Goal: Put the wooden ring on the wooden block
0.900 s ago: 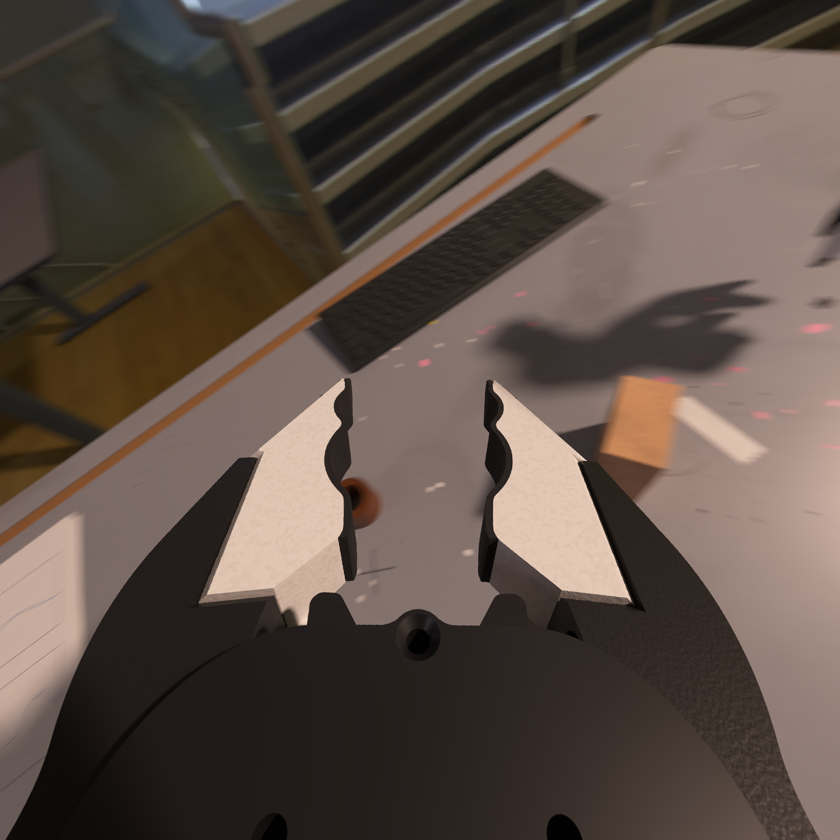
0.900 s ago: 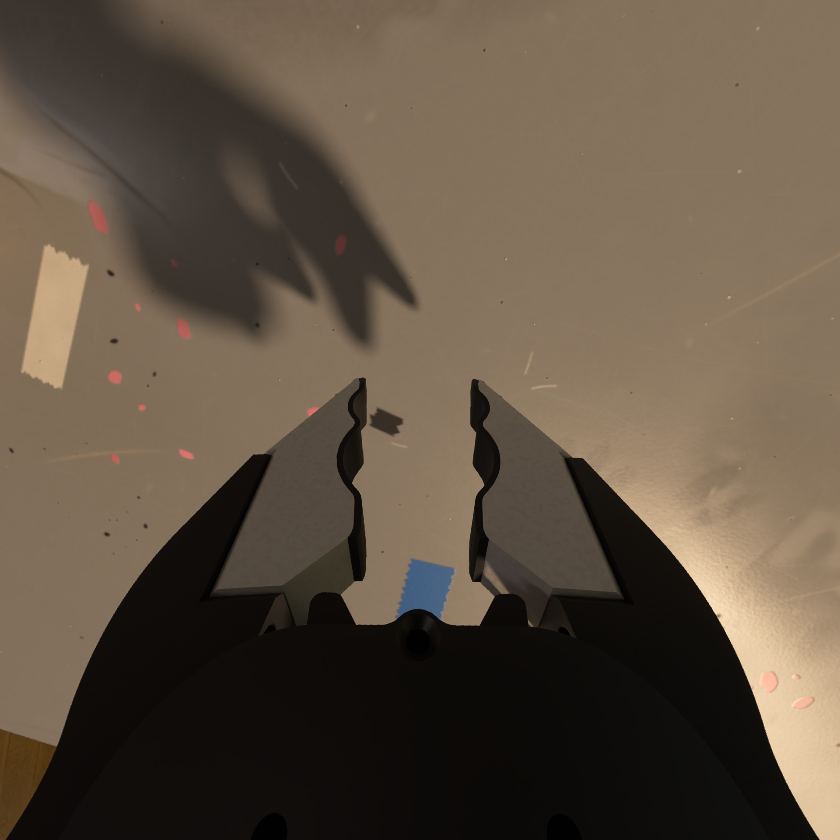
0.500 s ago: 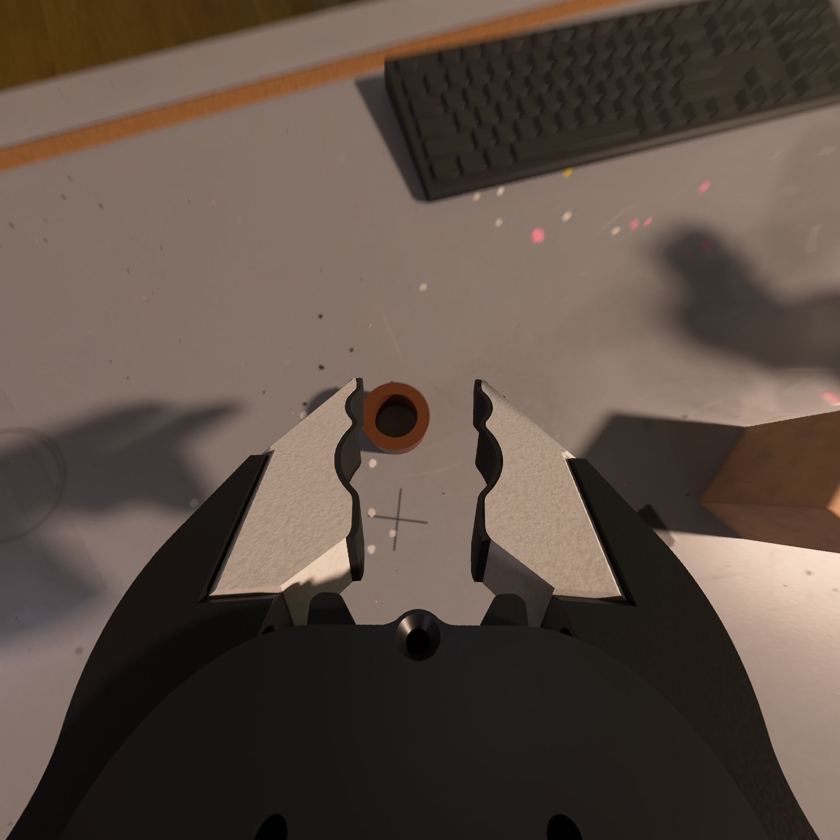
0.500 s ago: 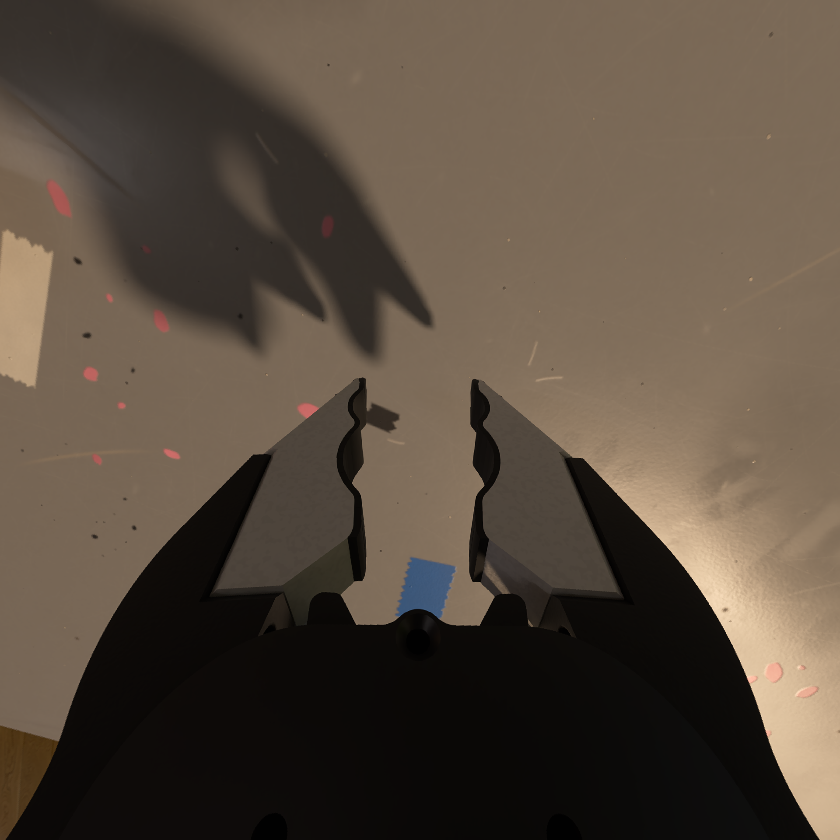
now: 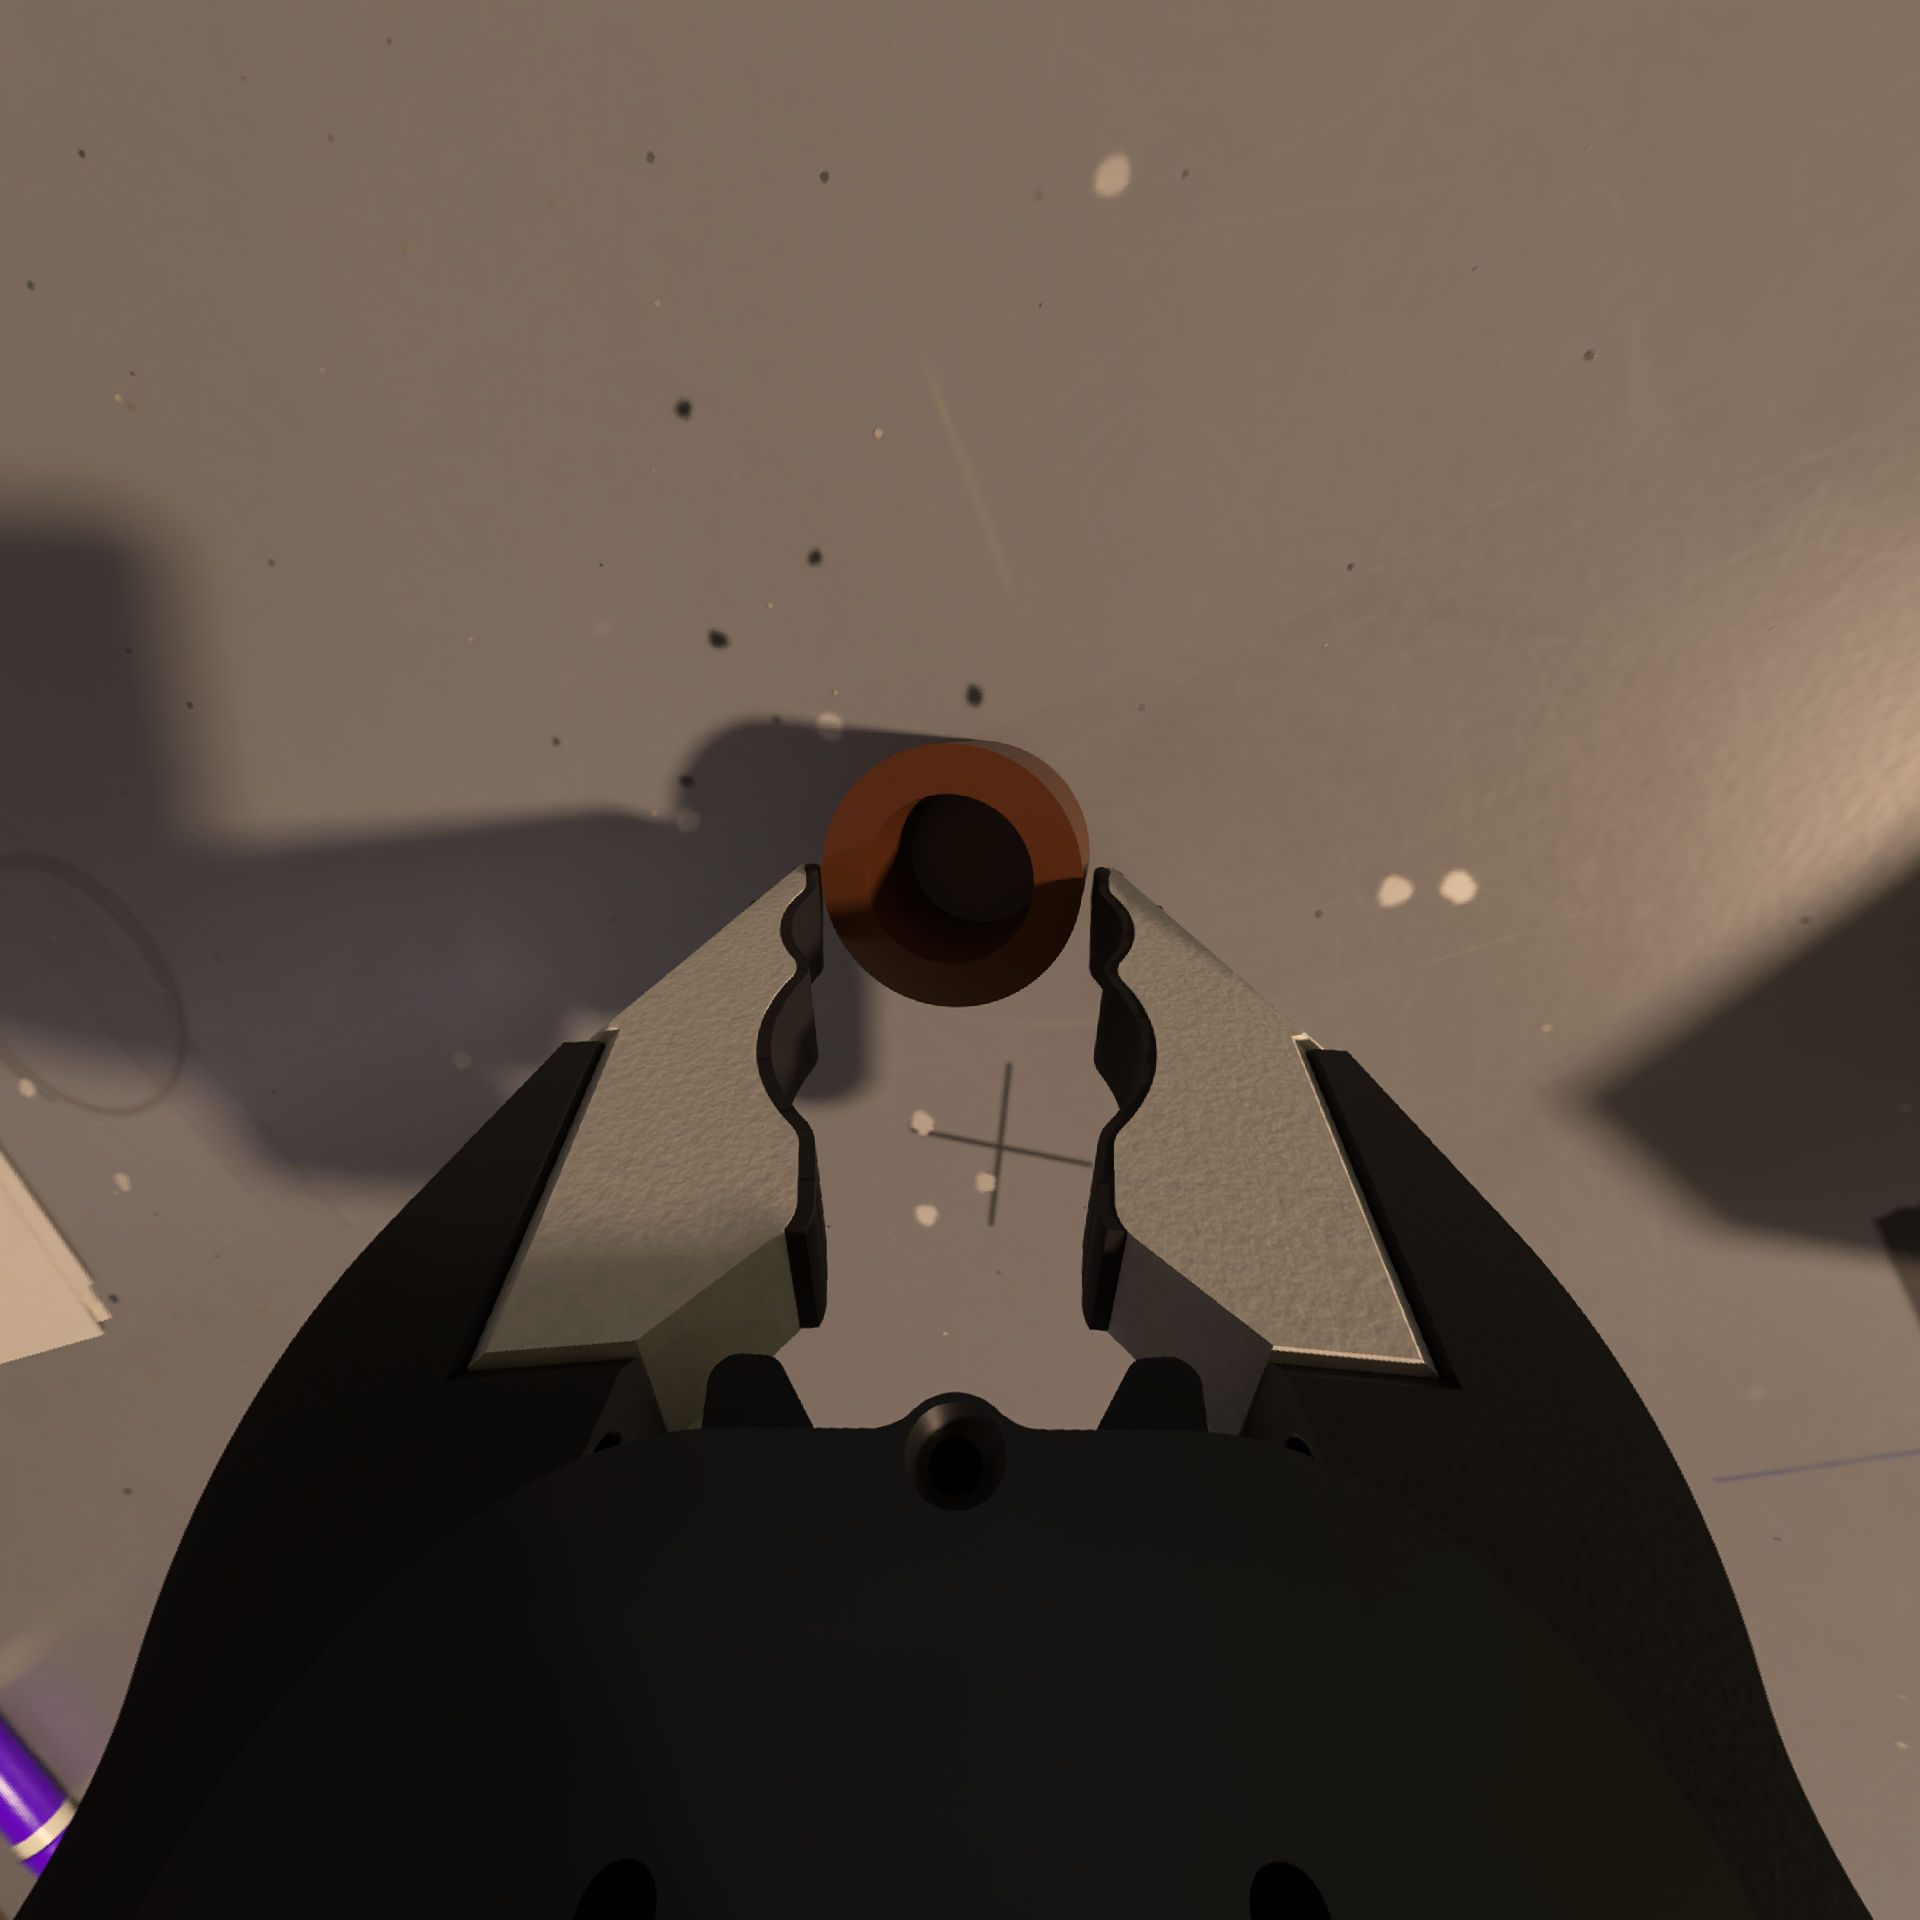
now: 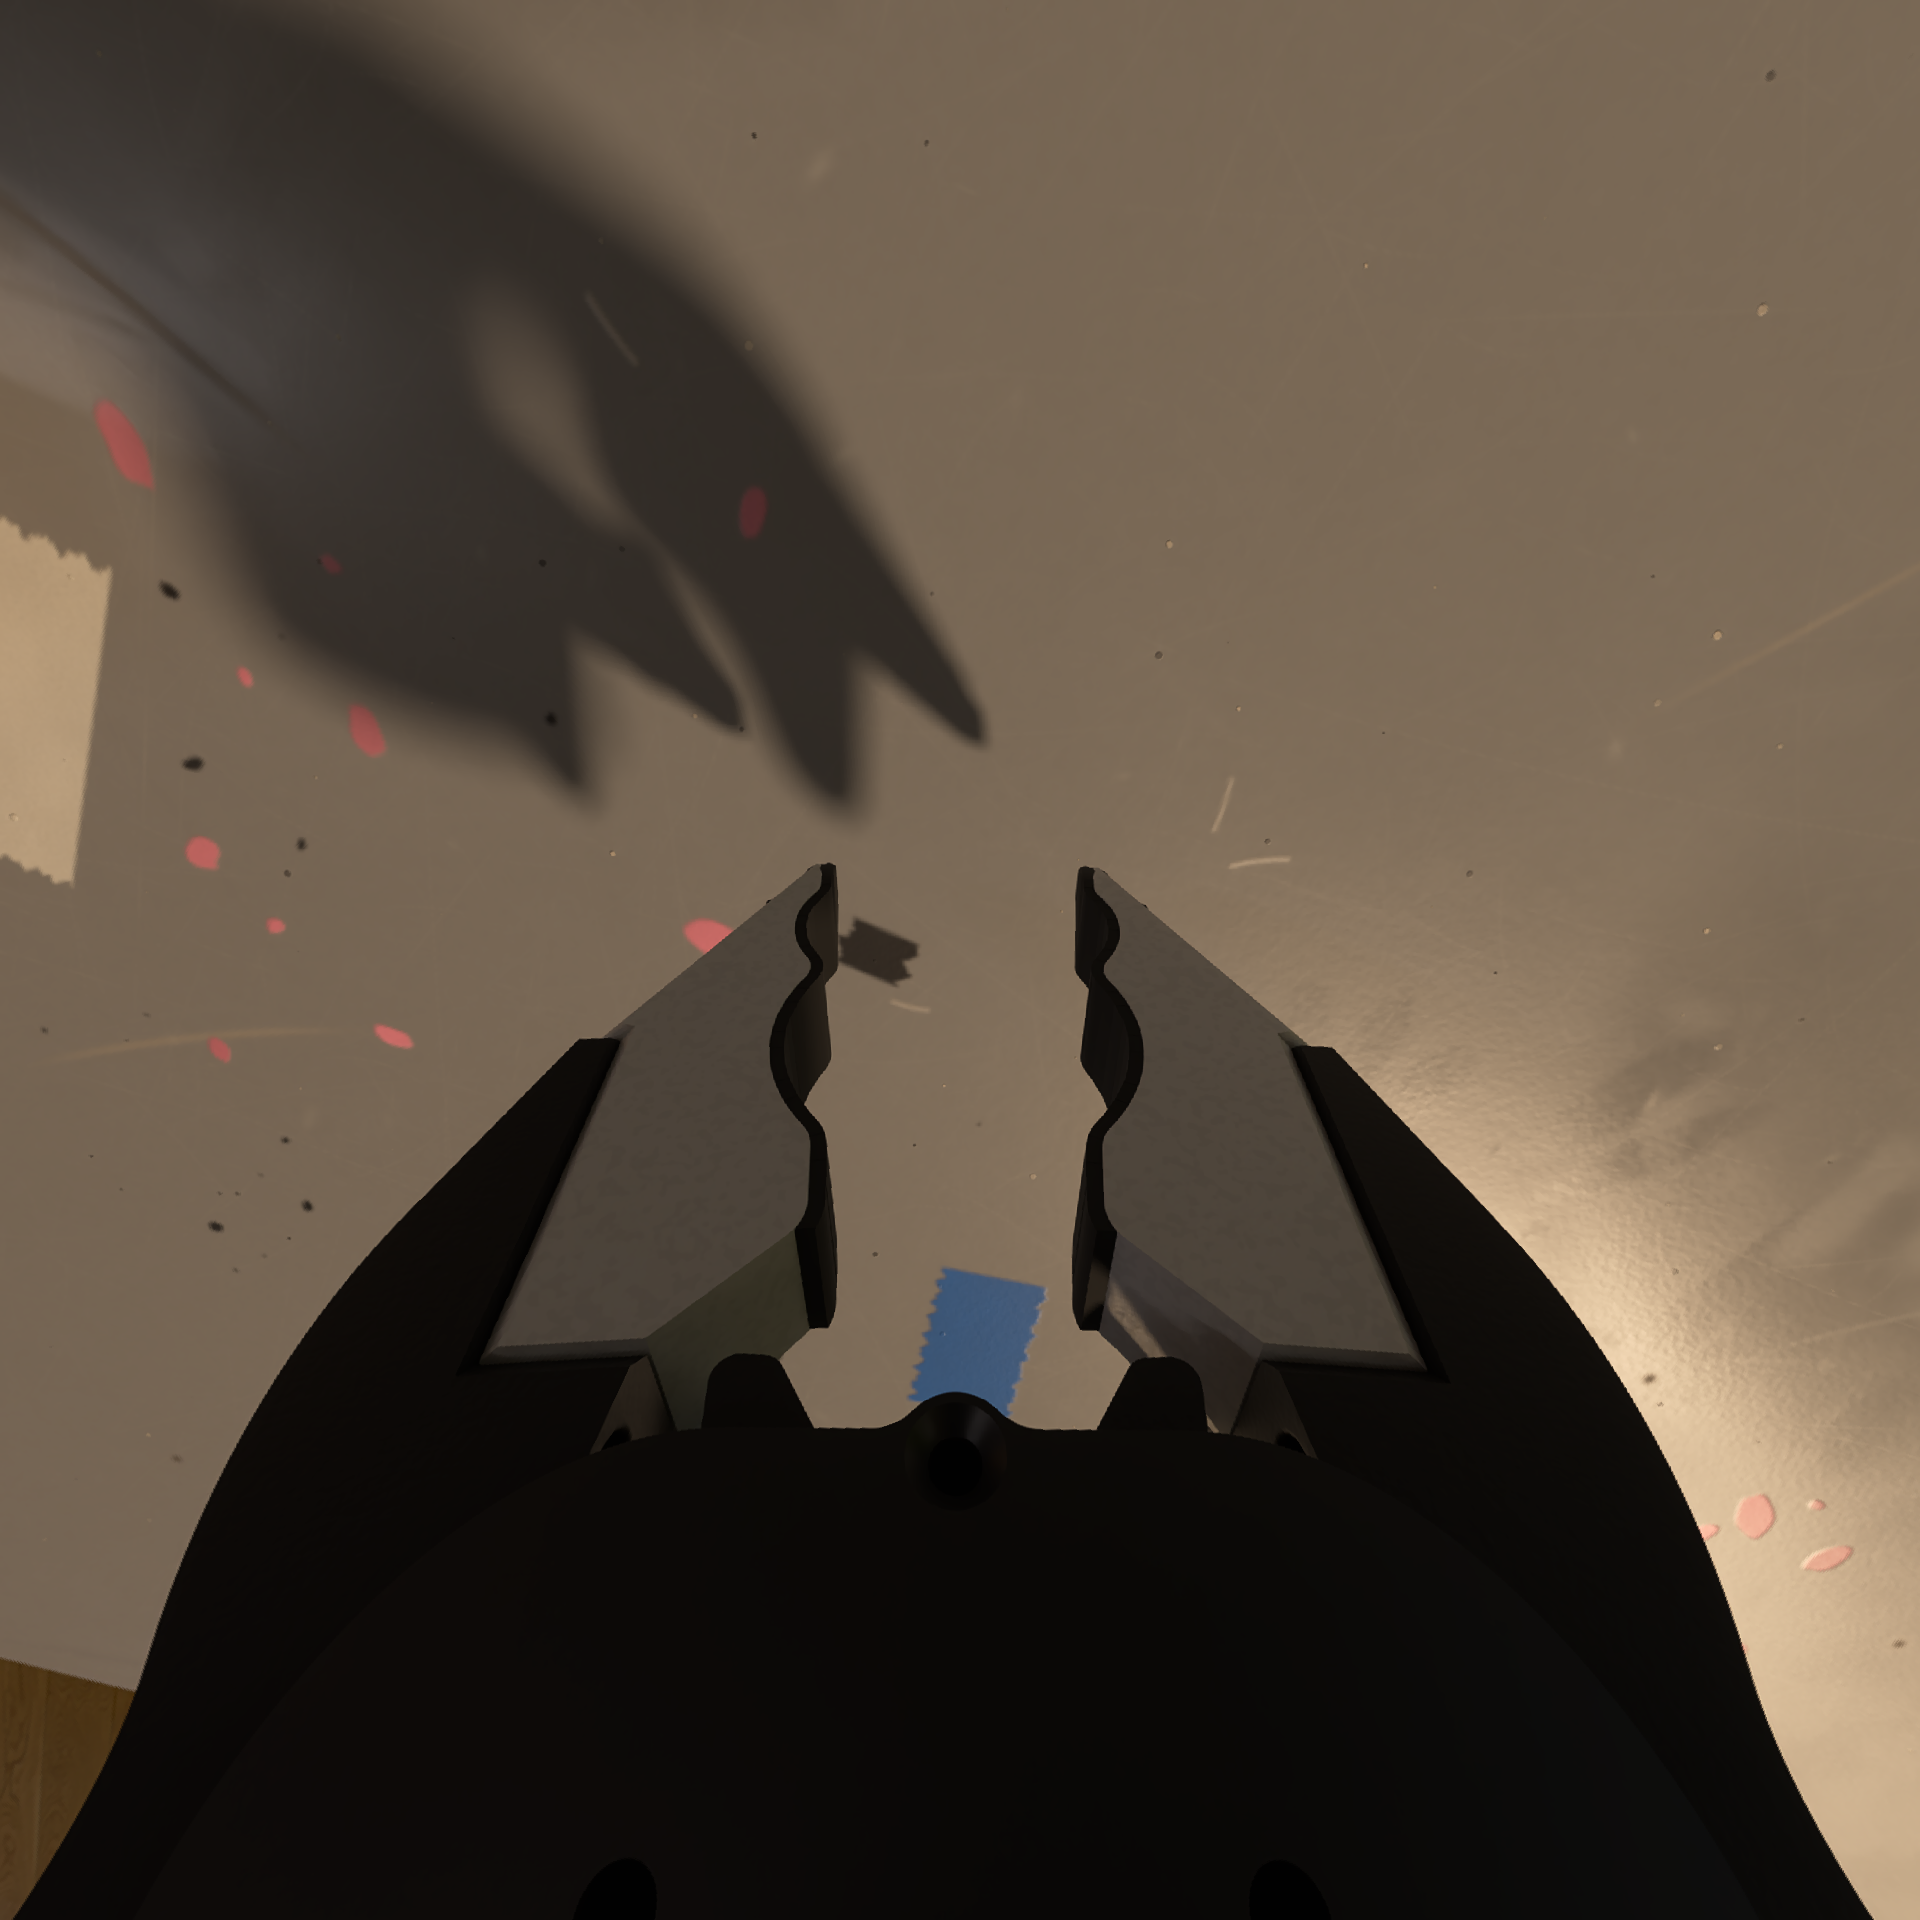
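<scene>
A reddish-brown wooden ring (image 5: 888,852) lies flat on the grey table (image 5: 1351,416). My left gripper (image 5: 953,883) is open and points down at it, the ring sitting right between the two fingertips with small gaps on both sides. The wooden block is out of view; only a dark shadow shows at the right edge of the left wrist view. My right gripper (image 6: 954,883) is open and empty above bare table (image 6: 1351,416).
In the left wrist view, white paper (image 5: 36,1288) lies at the left edge and a purple pen (image 5: 26,1808) at the bottom left. In the right wrist view, beige tape (image 6: 47,707) lies at the left, blue tape (image 6: 977,1340) between the fingers, and wooden floor (image 6: 52,1745) shows at the bottom left.
My left gripper has tilted down and moved closer to the ring, which now sits between the fingertips; keyboard and block have left its view. The right gripper has barely shifted.
</scene>
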Motion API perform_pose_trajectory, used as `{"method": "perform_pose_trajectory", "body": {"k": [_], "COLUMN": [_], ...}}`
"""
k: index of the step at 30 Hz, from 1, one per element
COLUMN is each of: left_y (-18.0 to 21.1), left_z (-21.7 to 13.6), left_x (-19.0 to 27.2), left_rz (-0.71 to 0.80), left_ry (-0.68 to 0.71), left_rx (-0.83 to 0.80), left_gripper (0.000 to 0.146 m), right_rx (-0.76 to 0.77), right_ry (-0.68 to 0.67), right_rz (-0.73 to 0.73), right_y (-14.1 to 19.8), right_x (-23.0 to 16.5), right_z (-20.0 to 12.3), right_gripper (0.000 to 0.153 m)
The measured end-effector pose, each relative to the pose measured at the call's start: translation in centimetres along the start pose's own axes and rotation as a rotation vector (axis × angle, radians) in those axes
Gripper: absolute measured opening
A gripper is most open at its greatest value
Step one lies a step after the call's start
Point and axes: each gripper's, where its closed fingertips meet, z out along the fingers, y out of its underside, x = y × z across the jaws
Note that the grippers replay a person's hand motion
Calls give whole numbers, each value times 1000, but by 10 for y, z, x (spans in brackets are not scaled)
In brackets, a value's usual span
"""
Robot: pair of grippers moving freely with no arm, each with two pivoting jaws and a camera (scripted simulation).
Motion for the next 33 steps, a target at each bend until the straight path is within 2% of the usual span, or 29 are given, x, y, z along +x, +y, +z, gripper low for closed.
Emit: {"method": "perform_pose_trajectory", "body": {"k": [5,8,11,14,16,18,21,23,26,29,33], "left_y": [6,8,6,2,-2,-7,-15,-17,-14,-13,-13], "left_z": [-1,-16,-51,-104,-146,-183,-212,-208,-181,-156,-147], "left_x": [-3,-4,-6,-2,18,58,130,173,217,233,239], "left_rz": [56,63,54,67,113,179,277,340,430,458,479], "left_ry": [16,69,110,138,198,321,492,515,489,440,421], "left_rx": [-12,3,82,219,347,471,585,582,490,432,418], "left_gripper": [50,50,50,50,50,50,50,50,50,50,50], "right_rx": [-5,-12,-14,-8,-8,-14,-20,-18,-5,5,-10], "right_ry": [-2,-5,-5,-6,-6,-3,2,6,11,12,11], "right_rz": [-7,-11,-11,-9,-7,-10,-16,-26,-33,-34,-38], "right_y": [1,2,3,2,3,3,3,2,1,0,1], "right_x": [-2,-2,-1,-1,0,0,-1,-2,-3,-3,-3], "right_z": [1,2,2,0,0,1,0,-1,-6,-9,-7], "right_gripper": [46,46,45,45,45,46,46,46,46,46,46]}}
